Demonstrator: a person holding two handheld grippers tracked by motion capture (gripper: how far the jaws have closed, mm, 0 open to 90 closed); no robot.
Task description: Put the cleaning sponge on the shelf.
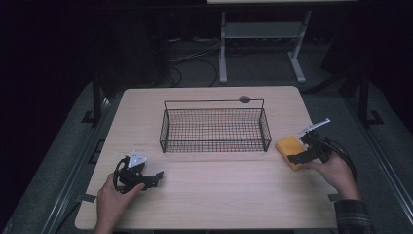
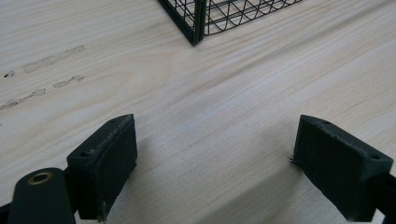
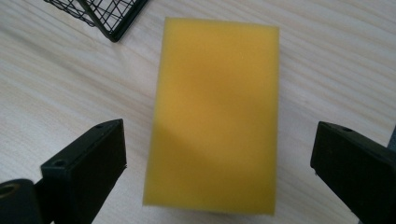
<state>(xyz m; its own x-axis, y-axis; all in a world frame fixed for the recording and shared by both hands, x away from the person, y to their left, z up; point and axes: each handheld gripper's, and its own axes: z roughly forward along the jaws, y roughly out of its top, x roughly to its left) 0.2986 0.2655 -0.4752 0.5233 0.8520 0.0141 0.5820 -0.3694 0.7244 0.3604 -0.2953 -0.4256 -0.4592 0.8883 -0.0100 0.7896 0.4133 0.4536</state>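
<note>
The right gripper [image 3: 219, 172] is standing with its jaws spread wide, one to either side of the yellow rectangular foam sponge [image 3: 217, 112] and touching neither long edge. The sponge is lying flat near the right edge of the light wooden worktop [image 1: 219, 195], just beside the right end of the black wire mesh basket [image 1: 215, 127], and the person's right hand [image 1: 336, 170] is holding the gripper over its near end. Nothing is between the pads but the sponge's lower half, and the pads are not pressing on it.

The left gripper [image 2: 215, 158] is resting near the front left corner of the worktop, jaws likewise apart, with bare wood between them and a corner of the basket ahead.

Assessment: the sponge is looking light, soft and compressible, with a matt surface unlikely to slip. It is likely to deform under a hard squeeze, so a moderate closing force should suffice. The recommended hold is across the narrow width, on the two long sides, about mid-length, so it is not drooping or twisting when lifted. The basket is standing empty.
</note>
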